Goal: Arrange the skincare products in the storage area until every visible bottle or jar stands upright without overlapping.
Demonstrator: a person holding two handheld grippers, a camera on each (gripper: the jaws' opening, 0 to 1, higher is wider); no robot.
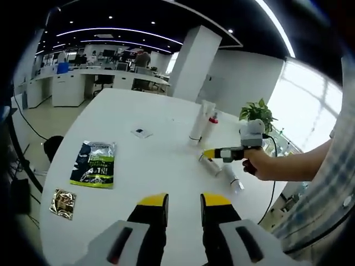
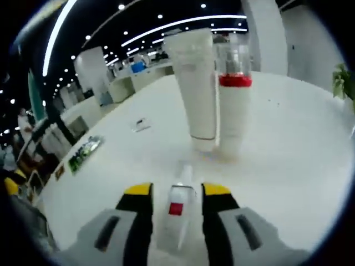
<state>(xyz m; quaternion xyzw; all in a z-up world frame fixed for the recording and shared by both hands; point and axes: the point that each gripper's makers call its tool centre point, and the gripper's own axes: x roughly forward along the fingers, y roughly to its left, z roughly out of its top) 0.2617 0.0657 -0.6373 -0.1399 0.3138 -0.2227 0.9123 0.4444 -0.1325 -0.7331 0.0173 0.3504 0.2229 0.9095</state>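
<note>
- Left gripper view: my left gripper (image 1: 183,206) hovers over the white table (image 1: 111,122) — jaws apart, nothing between the yellow tips.
- Left of the jaws a dark green-and-black packet (image 1: 94,163) lies flat; a big "1" reads on it, the rest of the print is too small to read.
- Nearer the table edge lies a small shiny brown sachet (image 1: 62,203); a small dark-and-white card (image 1: 142,132) lies farther back, no writing legible on either.
- Upright mid-table: a white tube (image 1: 198,123) touching or just beside a red-collared bottle (image 1: 209,125).
- My right gripper (image 1: 213,153) comes in from the right, held by a hand (image 1: 260,164), its yellow tips at a small white bottle (image 1: 211,165) lying on its side; another lying bottle (image 1: 233,180) is just beside it.
- A potted plant (image 1: 258,112) stands past the far edge.
- Right gripper view: jaws parted either side of the small white bottle (image 2: 176,213) with a red square label — cannot tell if they touch it; text unreadable.
- Ahead stand the white tube (image 2: 194,83), cap down, and the red-collared bottle (image 2: 234,94) with clear cap, side by side; labels blurred.
- The packet (image 2: 83,152) lies far left.
</note>
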